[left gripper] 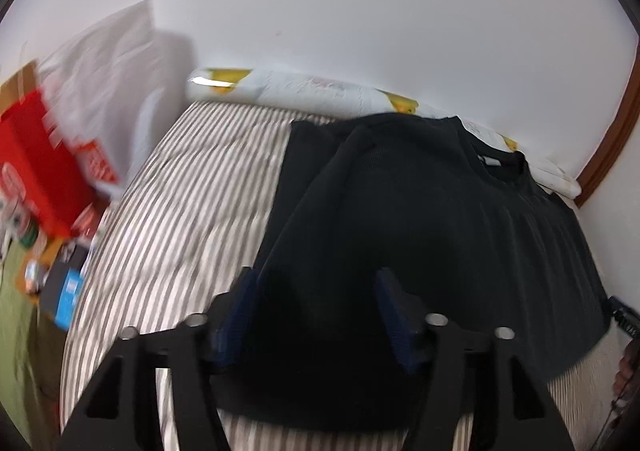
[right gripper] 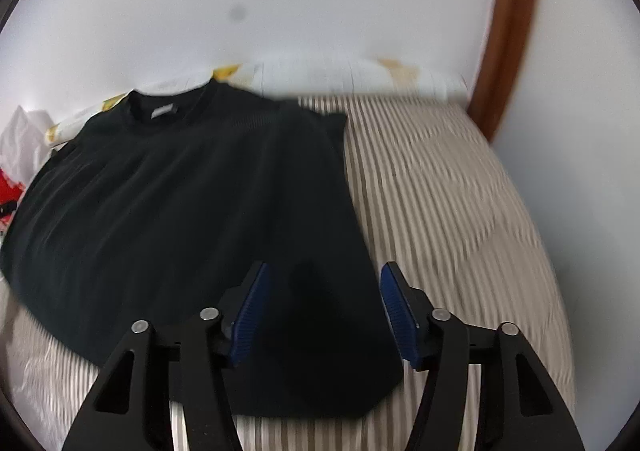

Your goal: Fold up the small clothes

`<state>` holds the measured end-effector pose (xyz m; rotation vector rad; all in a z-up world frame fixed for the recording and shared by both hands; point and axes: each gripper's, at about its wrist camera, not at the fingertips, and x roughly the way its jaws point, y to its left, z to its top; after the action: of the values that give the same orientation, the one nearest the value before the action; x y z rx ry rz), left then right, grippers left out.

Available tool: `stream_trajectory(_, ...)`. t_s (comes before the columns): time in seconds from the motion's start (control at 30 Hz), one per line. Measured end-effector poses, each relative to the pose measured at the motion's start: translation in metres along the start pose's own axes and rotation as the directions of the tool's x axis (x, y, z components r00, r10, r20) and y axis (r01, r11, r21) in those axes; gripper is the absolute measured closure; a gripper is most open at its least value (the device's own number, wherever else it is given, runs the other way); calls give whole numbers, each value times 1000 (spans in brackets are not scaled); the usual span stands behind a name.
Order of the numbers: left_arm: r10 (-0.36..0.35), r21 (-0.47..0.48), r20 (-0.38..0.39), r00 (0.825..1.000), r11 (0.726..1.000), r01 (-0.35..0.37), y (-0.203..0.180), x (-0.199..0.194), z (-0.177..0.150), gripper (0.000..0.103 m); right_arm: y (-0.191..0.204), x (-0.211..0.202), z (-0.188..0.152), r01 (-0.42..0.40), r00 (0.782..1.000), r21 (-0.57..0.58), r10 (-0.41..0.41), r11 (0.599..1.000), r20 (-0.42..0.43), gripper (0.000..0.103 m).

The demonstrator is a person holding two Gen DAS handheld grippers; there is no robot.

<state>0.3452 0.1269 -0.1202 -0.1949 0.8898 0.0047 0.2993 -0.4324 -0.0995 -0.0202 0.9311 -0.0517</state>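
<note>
I had both claws, left and right, gaping and empty over the black shirt (centre frame, flat on the striped bed); better to grip the hem corners evenly.

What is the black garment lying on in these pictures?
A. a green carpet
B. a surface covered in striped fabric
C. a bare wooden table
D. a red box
B: the black garment lies spread on the striped fabric, whose pale and grey stripes show around it in both wrist views; both grippers stand open above its near edge.
</note>
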Motion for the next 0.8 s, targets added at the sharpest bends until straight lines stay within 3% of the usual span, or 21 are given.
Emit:
stream_trajectory(0.23,-45,-83,-20,999,996,43,26,-36,-60,42,-15,-26,-62,-43,999,110,45,993,-10,38)
stream_trajectory(0.37,-119,-170,-25,993,979,113,40,-36,-84,42,-20,-36,-80,-59,998,168,62,984,-9,38)
stream_trajectory(0.57,-217,-278,4,976,937,209,50,-16,-85,43,-20,-40,-82,-91,996,230,93,969,0,38)
stream_trajectory(0.67,-299,-324,27,954,900,291,51,-6,-83,43,-22,-40,-78,-113,993,263,114,958,11,37)
stream_trajectory(0.8,-285,-341,42,958,897,282,44,5,-72,43,-26,-37,-75,-122,992,303,122,945,19,36)
